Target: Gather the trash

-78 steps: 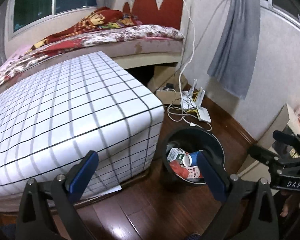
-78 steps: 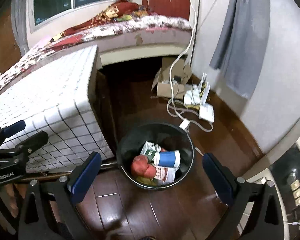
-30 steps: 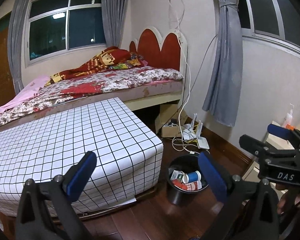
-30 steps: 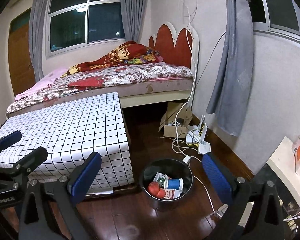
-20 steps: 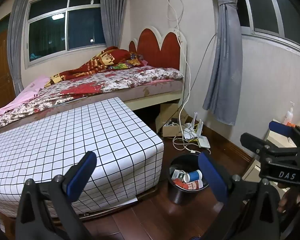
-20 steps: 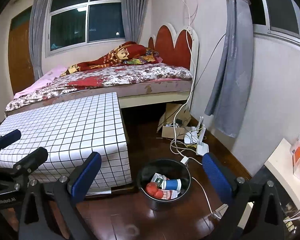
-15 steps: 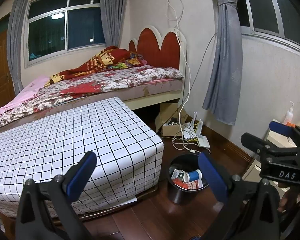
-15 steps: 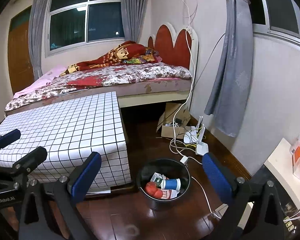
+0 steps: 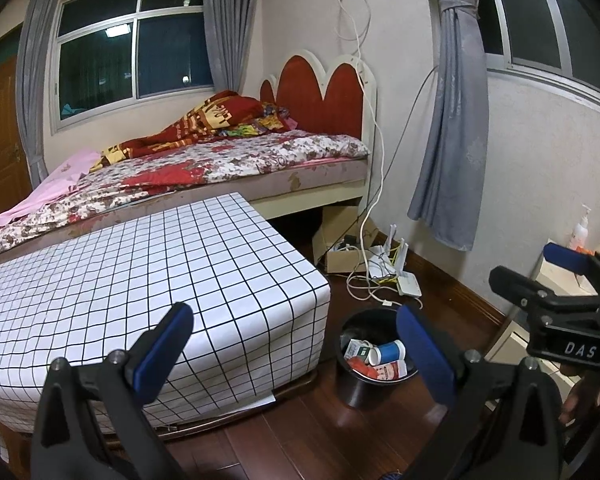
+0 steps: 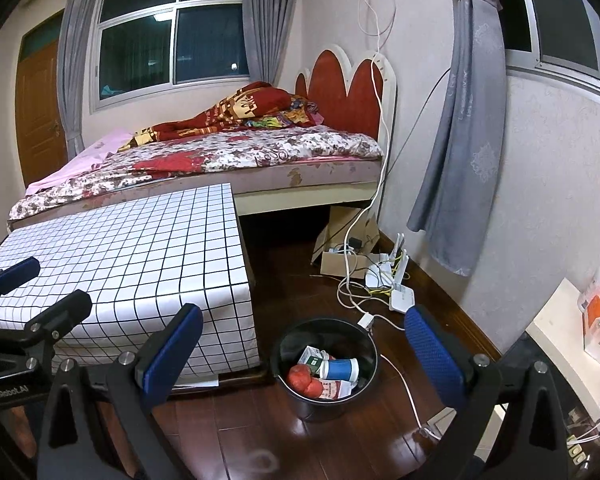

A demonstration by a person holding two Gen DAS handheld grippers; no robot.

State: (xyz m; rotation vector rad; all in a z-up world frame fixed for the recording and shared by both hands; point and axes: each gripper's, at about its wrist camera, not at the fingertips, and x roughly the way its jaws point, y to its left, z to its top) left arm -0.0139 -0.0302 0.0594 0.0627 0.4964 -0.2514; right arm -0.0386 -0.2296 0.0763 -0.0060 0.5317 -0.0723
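Note:
A black round bin (image 9: 356, 394) (image 10: 328, 406) stands on the dark wood floor beside the checked table. Inside lie a blue-and-white cup (image 9: 387, 352) (image 10: 340, 369), a small green-and-white carton (image 9: 355, 349) (image 10: 311, 357), a red crumpled piece (image 10: 302, 379) and a printed wrapper (image 9: 390, 370). My left gripper (image 9: 292, 354) is open and empty, held well above and back from the bin. My right gripper (image 10: 304, 354) is likewise open and empty, with the bin seen between its blue pads. Each gripper shows at the edge of the other's view.
A low table with a white grid cloth (image 9: 140, 280) (image 10: 112, 256) stands left of the bin. Behind is a bed (image 9: 220, 160) with a red headboard. A cardboard box, router and white cables (image 10: 380, 276) lie on the floor by the wall. A white counter (image 10: 560, 332) is at right.
Both grippers have risen and pulled back from the bin since 2.6 s ago, so the whole room shows. Over the last second the views hardly shift. Both stay open.

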